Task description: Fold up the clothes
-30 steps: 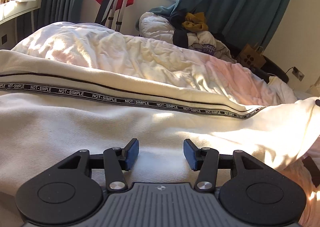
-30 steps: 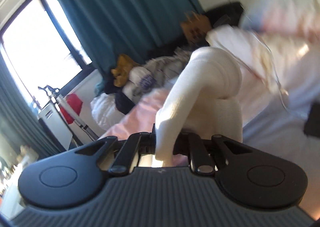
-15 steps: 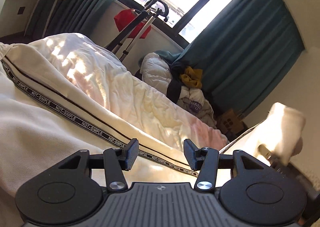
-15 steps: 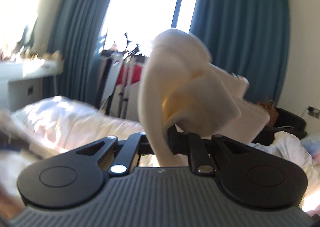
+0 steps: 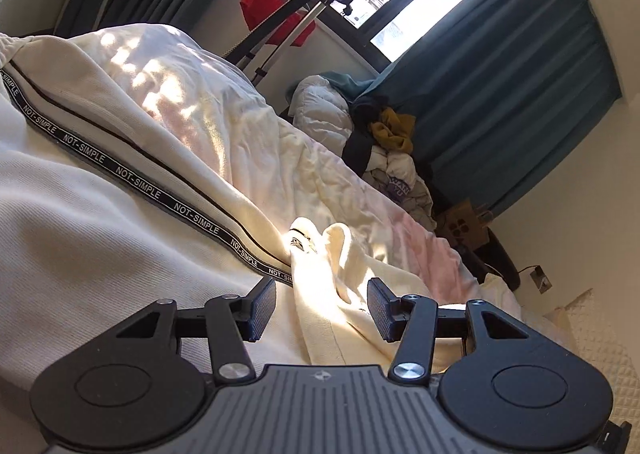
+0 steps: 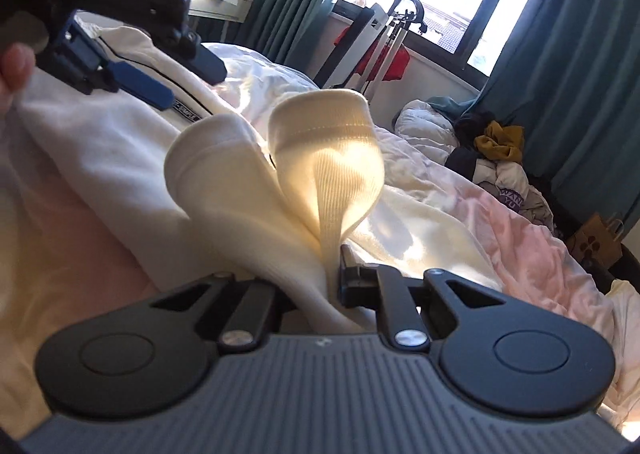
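A cream garment (image 5: 80, 222) with a black "NOT-SIMPLE" stripe (image 5: 132, 182) lies spread on the bed. My left gripper (image 5: 322, 306) is open and empty, low over the cloth, with a folded-over cream sleeve (image 5: 340, 266) between its fingers. It also shows in the right wrist view (image 6: 176, 82) at the upper left, blue pads apart. My right gripper (image 6: 326, 286) is shut on the ribbed cuff of the sleeve (image 6: 328, 178), which bulges up in two lobes over the garment (image 6: 104, 150).
The bed has a rumpled white and pink duvet (image 5: 248, 142). A pile of clothes (image 5: 384, 142) lies at its far end by teal curtains (image 5: 520, 94). A folded stand (image 5: 288, 14) with red cloth stands under the window. A brown paper bag (image 6: 596, 242) sits by the wall.
My right gripper has carried the sleeve cuff down and over onto the garment body. My left gripper has tilted, and the sleeve now lies between its open fingers.
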Tool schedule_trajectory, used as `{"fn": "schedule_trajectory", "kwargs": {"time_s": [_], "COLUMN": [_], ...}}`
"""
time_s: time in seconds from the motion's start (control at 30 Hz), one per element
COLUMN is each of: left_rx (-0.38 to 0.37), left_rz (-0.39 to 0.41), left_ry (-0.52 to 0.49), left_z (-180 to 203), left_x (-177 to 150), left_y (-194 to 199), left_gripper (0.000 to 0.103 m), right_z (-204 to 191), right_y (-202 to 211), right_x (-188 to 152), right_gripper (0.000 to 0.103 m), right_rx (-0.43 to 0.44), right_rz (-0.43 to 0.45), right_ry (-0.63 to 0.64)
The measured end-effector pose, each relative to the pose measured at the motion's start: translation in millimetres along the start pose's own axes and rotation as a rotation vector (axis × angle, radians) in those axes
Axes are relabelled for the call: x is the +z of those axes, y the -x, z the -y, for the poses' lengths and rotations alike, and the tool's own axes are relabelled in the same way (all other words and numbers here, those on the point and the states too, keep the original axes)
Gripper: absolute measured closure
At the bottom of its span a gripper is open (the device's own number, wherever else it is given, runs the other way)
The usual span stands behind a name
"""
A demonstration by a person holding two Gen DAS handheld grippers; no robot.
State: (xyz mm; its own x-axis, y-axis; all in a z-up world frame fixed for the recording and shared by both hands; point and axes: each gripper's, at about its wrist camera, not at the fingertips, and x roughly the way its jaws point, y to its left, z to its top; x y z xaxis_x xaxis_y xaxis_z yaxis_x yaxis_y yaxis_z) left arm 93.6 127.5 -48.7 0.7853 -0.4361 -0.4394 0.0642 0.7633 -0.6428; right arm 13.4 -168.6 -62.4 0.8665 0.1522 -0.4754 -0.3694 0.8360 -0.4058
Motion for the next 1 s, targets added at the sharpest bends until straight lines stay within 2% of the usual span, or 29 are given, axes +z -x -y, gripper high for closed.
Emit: {"fn": "schedule_trajectory", "kwargs": {"time_s": [0.07, 0.17, 0.23, 0.27, 0.37, 0.4, 0.53, 0.6, 0.67, 0.77, 0.9, 1.0], "left_rx": [-0.011, -0.03, -0.044, -0.049, -0.057, -0.052, -0.018, -0.016, -0.013, 0.002, 0.082, 0.102], "left_rz": [-0.005, -0.008, -0.006, -0.005, -0.003, -0.009, -0.064, -0.084, -0.095, -0.107, -0.158, -0.178], "left_ry": [-0.006, -0.018, -0.028, -0.035, -0.054, -0.055, -0.071, -0.085, -0.1, -0.122, -0.126, -0.11], "left_z": [1.8, 4.8, 7.8, 9.6, 13.6, 14.1, 12.7, 13.9, 16.4, 20.4, 15.9, 13.4], "left_x": [-2.0, -4.4, -6.2, -7.0, -9.3, -10.5, -15.3, -19.1, -21.6, -24.7, -30.3, -28.8], "left_y": [-2.1, -2.2, -0.1, 1.2, 2.6, 1.5, -11.2, -18.5, -26.9, -40.8, -58.5, -59.5], "left_gripper": [0.051, 0.051, 0.049, 0.049, 0.048, 0.048, 0.047, 0.047, 0.047, 0.047, 0.047, 0.048], "right_z": [-14.8, -30.2, -27.8, -26.5, -16.7, -12.9, 4.7, 18.6, 31.7, 48.9, 47.6, 36.1], "right_y": [-8.1, -9.5, -4.9, -2.5, 13.8, 21.1, 55.0, 60.7, 54.8, 27.6, -4.5, -15.1], "right_x": [0.5, -6.6, 0.1, 3.4, 14.9, 17.7, 28.4, 33.6, 34.0, 26.0, 15.5, 10.6], "right_gripper": [0.089, 0.086, 0.083, 0.077, 0.062, 0.062, 0.062, 0.062, 0.062, 0.062, 0.062, 0.062], "right_rx": [0.061, 0.056, 0.085, 0.1, 0.199, 0.231, 0.336, 0.321, 0.294, 0.3, 0.359, 0.415], "right_rz": [-0.062, -0.032, -0.028, -0.026, -0.004, 0.005, 0.131, 0.191, 0.213, 0.188, 0.108, 0.058], "right_ry": [0.056, 0.118, 0.089, 0.075, 0.011, -0.016, -0.091, -0.144, -0.211, -0.303, -0.313, -0.301]}}
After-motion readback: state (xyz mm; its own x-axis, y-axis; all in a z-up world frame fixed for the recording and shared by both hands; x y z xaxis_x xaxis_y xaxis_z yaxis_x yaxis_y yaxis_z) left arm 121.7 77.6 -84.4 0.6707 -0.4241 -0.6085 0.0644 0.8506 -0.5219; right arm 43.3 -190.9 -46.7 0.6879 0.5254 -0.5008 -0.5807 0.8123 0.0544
